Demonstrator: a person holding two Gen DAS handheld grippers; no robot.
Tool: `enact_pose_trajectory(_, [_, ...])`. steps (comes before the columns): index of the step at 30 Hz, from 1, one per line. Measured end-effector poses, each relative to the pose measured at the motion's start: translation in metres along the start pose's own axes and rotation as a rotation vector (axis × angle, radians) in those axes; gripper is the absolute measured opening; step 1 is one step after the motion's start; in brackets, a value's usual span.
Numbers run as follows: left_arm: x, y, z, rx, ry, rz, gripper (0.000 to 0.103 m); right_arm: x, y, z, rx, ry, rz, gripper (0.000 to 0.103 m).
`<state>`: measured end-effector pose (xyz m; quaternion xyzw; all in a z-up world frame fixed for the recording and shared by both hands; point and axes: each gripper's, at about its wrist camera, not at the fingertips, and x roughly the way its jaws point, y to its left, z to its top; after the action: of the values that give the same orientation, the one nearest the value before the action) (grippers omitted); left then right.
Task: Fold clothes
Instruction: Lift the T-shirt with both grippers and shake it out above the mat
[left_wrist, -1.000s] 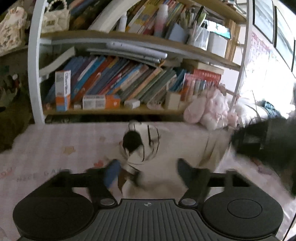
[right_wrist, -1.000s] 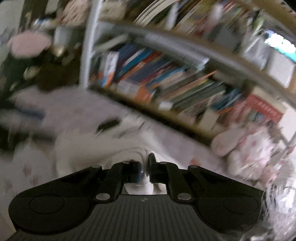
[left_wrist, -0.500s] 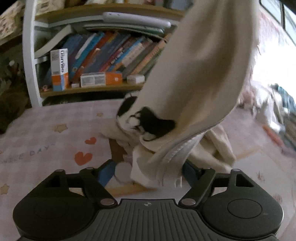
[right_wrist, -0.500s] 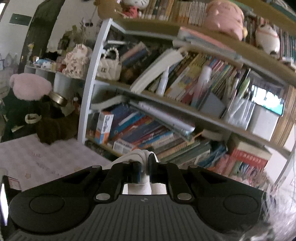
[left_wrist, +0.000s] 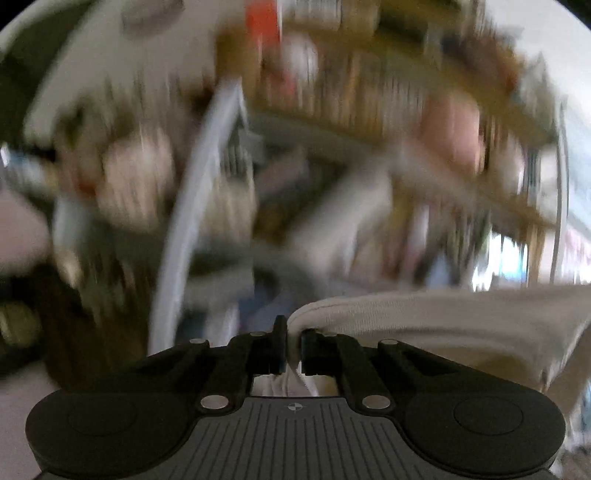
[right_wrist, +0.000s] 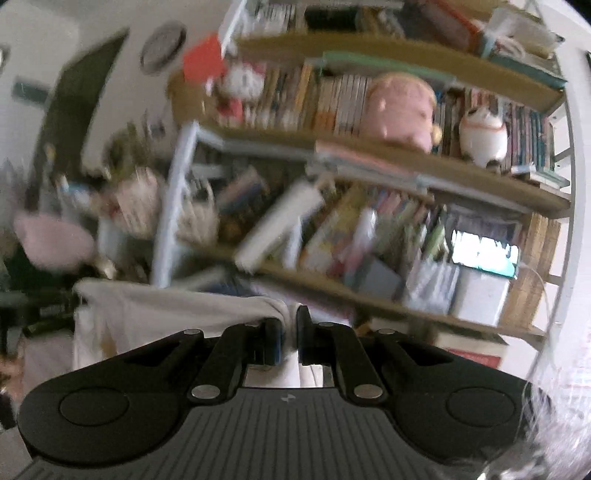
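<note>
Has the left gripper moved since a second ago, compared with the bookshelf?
Yes. The left gripper, shut on the cream cloth garment, has gone up: the wooden bookshelf view shifted from the lower shelves to the upper ones.

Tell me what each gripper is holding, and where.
Both are shut on the cream garment: left gripper and right gripper each pinch its top edge, cloth stretched between them.

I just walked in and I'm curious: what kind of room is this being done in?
Most likely a lived-in home room, perhaps a bedroom or study. A crowded wooden bookshelf packed with books, a pink plush toy sitting on it, and a cream garment held up between two grippers suggest it.
</note>
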<state>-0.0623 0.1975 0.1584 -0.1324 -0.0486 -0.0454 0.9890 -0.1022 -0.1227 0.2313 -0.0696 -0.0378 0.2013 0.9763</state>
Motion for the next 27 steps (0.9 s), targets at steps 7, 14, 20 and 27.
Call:
enact_pose_trajectory(7, [-0.055, -0.014, 0.103, 0.016, -0.470, -0.050, 0.006, -0.073, -0.007, 0.057, 0.125, -0.322, 0.230, 0.007])
enact_pose_trajectory(14, [-0.038, -0.022, 0.122, -0.050, -0.523, -0.143, 0.006, -0.093, -0.025, 0.075, 0.198, -0.435, 0.304, 0.007])
enact_pose_trajectory(20, [0.064, 0.006, 0.039, -0.063, -0.017, -0.040, 0.006, -0.011, -0.044, -0.006, 0.285, -0.028, 0.166, 0.007])
enact_pose_trajectory(27, [0.134, 0.038, -0.137, -0.037, 0.573, 0.139, 0.006, 0.082, -0.039, -0.161, 0.291, 0.543, 0.062, 0.007])
